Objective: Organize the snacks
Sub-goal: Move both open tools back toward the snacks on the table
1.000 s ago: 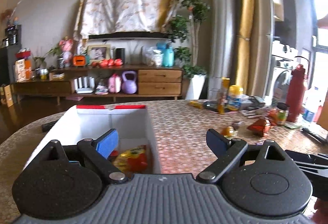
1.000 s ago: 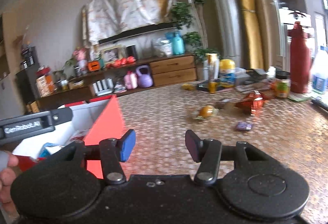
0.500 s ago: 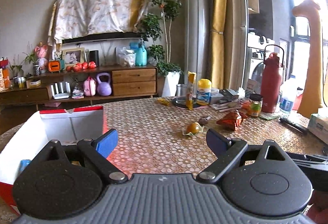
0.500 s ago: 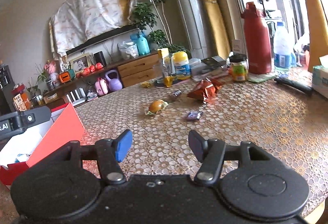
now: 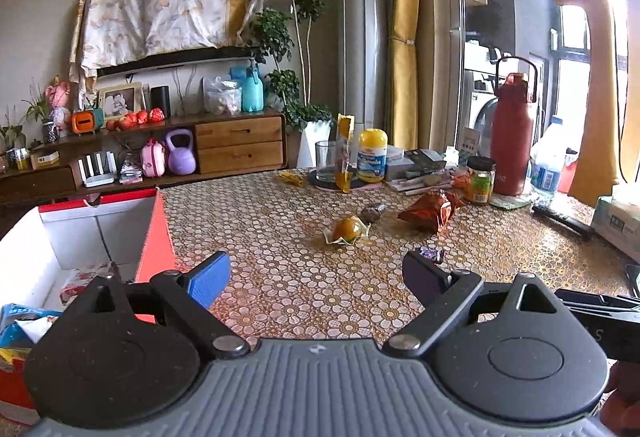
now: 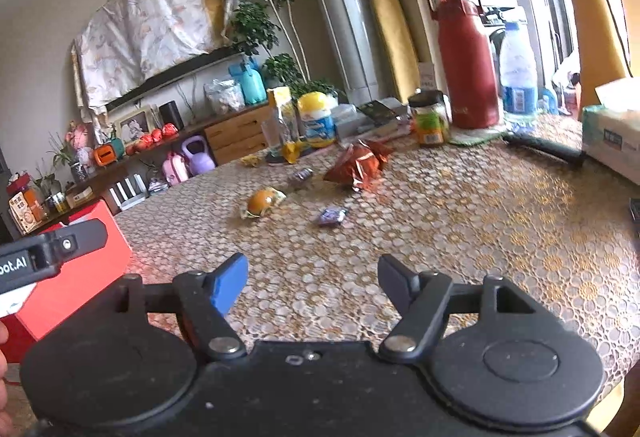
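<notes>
A red box with white inside (image 5: 156,233) stands at the left of the table with several snack packs in it; it also shows in the right wrist view (image 6: 80,277). Loose snacks lie mid-table: a round orange wrapped one (image 5: 347,229) (image 6: 261,201), a small purple one (image 5: 431,255) (image 6: 332,216), a dark one (image 5: 374,212) (image 6: 302,174), and an orange-red bag (image 5: 434,209) (image 6: 358,165). My left gripper (image 5: 316,273) is open and empty, just right of the box. My right gripper (image 6: 312,279) is open and empty, short of the snacks.
At the table's far side stand a glass on a tray (image 5: 326,161), a yellow-lidded tub (image 5: 372,157), a small jar (image 5: 480,181), a tall red flask (image 5: 512,141) and a water bottle (image 6: 518,69). A black remote (image 6: 544,151) and tissue box (image 6: 616,133) lie right.
Both grippers swung right, away from over the box toward the loose snacks on the table. Both stayed open and empty.
</notes>
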{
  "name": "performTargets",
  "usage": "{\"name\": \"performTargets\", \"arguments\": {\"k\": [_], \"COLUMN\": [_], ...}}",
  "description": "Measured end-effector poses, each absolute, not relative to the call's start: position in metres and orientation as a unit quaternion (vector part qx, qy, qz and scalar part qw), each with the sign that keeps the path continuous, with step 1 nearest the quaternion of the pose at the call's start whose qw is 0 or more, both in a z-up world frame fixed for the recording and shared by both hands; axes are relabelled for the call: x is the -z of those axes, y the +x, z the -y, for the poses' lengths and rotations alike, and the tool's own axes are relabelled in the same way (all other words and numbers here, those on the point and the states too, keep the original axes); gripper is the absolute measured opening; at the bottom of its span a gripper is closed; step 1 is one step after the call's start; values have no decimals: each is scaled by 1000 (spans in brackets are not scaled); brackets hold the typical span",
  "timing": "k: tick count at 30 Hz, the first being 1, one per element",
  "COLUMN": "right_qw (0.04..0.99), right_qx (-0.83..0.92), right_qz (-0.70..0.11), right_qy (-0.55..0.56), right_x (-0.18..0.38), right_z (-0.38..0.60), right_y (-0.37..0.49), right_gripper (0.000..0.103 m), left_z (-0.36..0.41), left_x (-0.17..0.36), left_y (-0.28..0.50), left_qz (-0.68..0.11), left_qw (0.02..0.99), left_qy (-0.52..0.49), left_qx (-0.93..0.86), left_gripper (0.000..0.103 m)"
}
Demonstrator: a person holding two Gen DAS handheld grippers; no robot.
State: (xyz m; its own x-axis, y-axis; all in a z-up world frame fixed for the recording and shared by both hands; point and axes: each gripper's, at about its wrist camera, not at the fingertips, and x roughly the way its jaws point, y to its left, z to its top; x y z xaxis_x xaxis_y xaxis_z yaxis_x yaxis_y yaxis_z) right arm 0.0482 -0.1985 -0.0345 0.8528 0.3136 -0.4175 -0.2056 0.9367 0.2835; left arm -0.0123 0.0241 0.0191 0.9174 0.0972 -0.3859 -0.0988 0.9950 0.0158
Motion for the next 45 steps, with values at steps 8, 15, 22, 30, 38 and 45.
{"name": "performTargets", "arguments": {"k": [8, 15, 22, 30, 38, 45], "right_qw": [954, 957, 958, 956, 951, 946], "right_qx": [-129, -121, -123, -134, -148, -156], "right_qz": [-244, -244, -244, -247, -257, -264], "right_qy": [117, 101, 84, 79, 93, 103], "right_x": [48, 51, 48, 49, 54, 57], "right_z": [207, 212, 209, 203, 209, 211], "right_y": [60, 75, 106, 135, 143, 150], "right_gripper": [74, 75, 75, 76, 77, 78], "left_z": [-17, -13, -10, -10, -5, 2], "left_x": [-8, 4, 14, 28, 52, 69], "left_y": [15, 49, 84, 141, 201, 238], "left_qz": [-200, -212, -220, -242, -276, -286], "left_qw": [979, 977, 975, 969, 960, 956], "left_qy": [9, 14, 19, 25, 39, 59], "left_qx": [-36, -31, -31, -42, -34, -32], "left_gripper": [93, 93, 93, 93, 93, 93]}}
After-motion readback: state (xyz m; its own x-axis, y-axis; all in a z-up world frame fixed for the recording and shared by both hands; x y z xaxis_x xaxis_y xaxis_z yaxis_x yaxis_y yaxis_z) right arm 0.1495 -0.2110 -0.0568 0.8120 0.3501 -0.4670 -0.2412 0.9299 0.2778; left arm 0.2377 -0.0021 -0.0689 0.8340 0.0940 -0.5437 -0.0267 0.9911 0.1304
